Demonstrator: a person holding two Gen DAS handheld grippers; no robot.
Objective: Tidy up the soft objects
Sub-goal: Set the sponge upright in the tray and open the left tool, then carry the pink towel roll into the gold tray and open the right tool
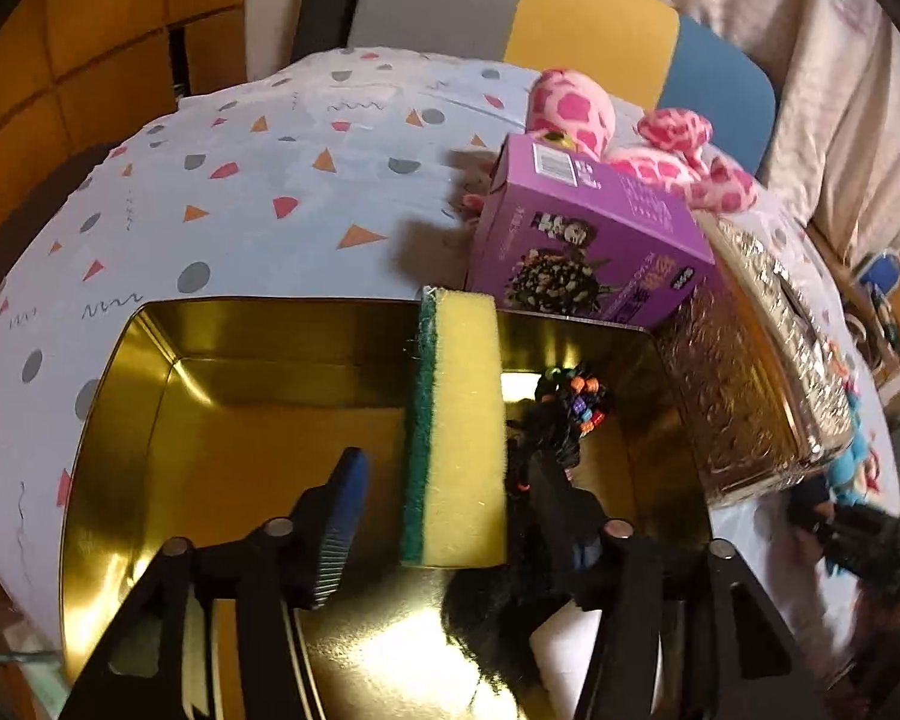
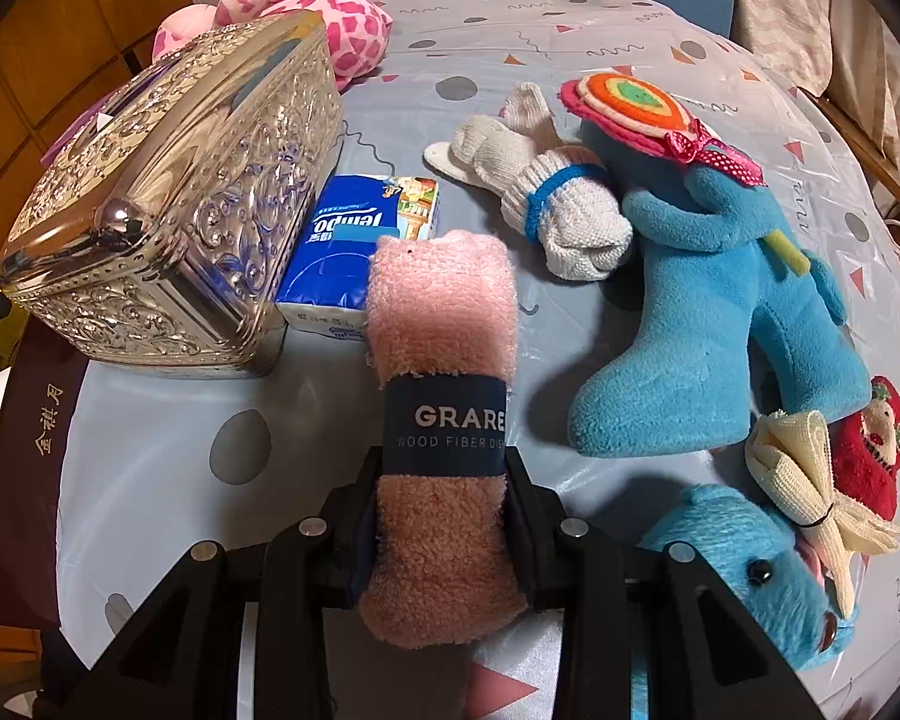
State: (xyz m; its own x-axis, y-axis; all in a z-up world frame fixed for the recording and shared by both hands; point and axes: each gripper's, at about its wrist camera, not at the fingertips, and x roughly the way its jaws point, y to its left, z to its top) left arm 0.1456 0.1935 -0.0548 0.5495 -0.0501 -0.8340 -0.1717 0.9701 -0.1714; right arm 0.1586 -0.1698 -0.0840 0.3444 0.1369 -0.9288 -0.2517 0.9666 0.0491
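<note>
The left claw (image 1: 444,510) is standing open, letting the sponge (image 1: 456,432) drop into the gold tin (image 1: 120,420); the right claw (image 2: 444,516) is gripping a pink dishcloth roll (image 2: 444,372), waiting at six o'clock.

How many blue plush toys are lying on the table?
2. A large blue plush toy holding a felt lollipop lies right of the rolled socks; a fuzzier blue plush toy sits at the near right edge. Others may be hidden.

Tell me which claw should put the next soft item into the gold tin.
Right. The right claw is already shut on the pink cloth roll. The left claw stands open over the gold tin, its sponge loose, so it holds nothing.
</note>
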